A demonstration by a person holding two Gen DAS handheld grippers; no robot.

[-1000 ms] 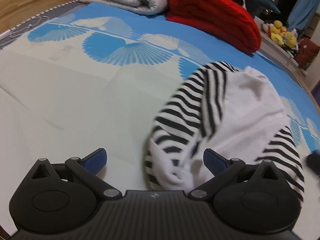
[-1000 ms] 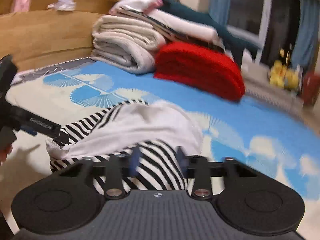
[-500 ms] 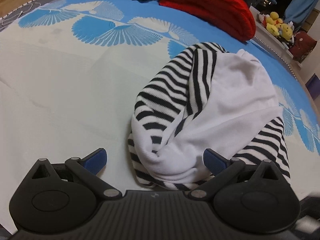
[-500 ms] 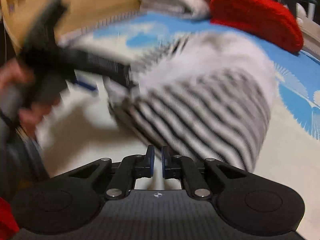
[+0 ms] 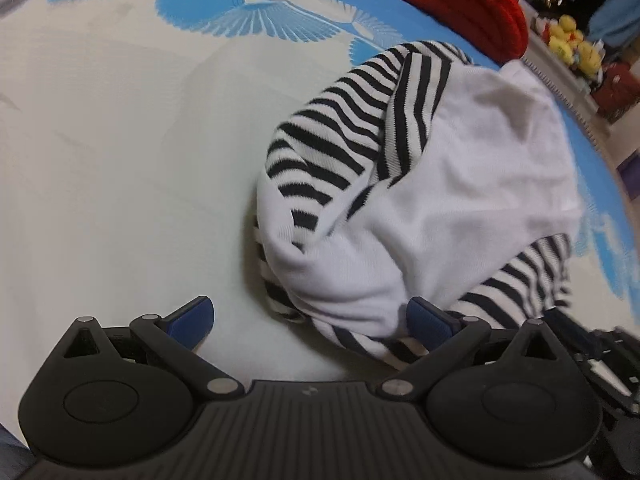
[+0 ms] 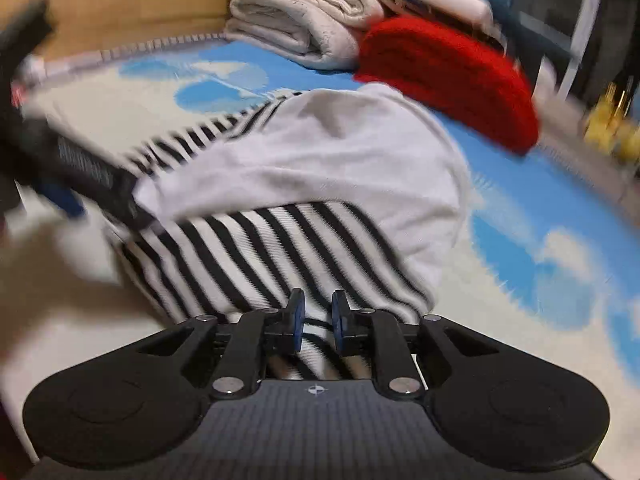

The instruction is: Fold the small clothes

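Striped garment (image 5: pixel 404 184) bunched mid-frame on the bedsheet (image 5: pixel 120 152). Left gripper (image 5: pixel 312 316) spread wide, holding nothing. Right gripper (image 6: pixel 318 316) just reopened slightly, narrow gap, striped hem between the jaws. Better to pinch one clean edge, lift, then lay flat.

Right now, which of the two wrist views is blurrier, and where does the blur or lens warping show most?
Right wrist view: clearly blurrier, the left gripper and the yellow toys smeared, the striped garment soft at its far stripes. Left wrist view: mostly sharp on the garment, with fisheye bending of the blue-patterned bedspread and slight smear at the right edge.
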